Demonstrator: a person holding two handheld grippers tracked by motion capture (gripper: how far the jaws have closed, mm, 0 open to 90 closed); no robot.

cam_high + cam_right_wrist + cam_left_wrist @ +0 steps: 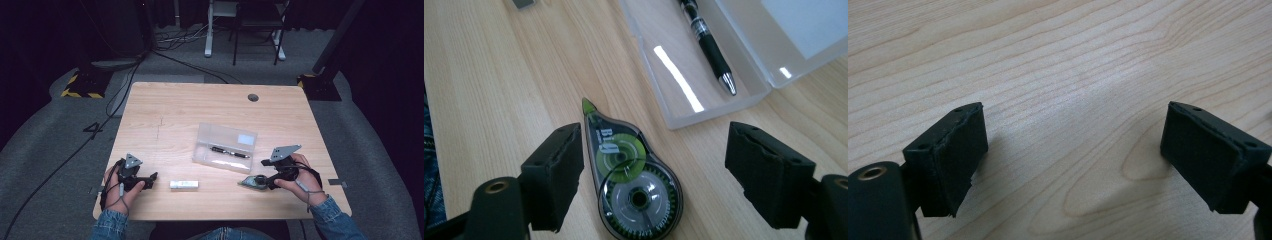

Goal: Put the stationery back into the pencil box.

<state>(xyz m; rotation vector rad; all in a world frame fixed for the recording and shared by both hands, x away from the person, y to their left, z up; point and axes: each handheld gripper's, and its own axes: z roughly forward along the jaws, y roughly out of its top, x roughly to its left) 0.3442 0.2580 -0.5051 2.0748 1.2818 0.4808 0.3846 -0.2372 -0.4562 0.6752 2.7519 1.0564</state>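
Observation:
A correction tape dispenser (251, 182), clear with a green reel, lies flat on the wooden table near the front right. In the right gripper view the dispenser (634, 185) sits between the jaws of my right gripper (656, 170), close beside the left pad and well apart from the right one. My right gripper (260, 180) stands open and points left. An open clear plastic case (215, 160) holds a black pen (229, 152) at mid-table; the case (674, 60) and pen (709, 42) lie just beyond the dispenser. My left gripper (152, 176) rests open at the front left, its jaws (1073, 150) over bare wood.
A small white stick-shaped object (183, 184) lies between the two grippers near the front edge. A round cable hole (253, 97) is in the table's far side. Cables and stand feet lie on the grey floor beyond the table.

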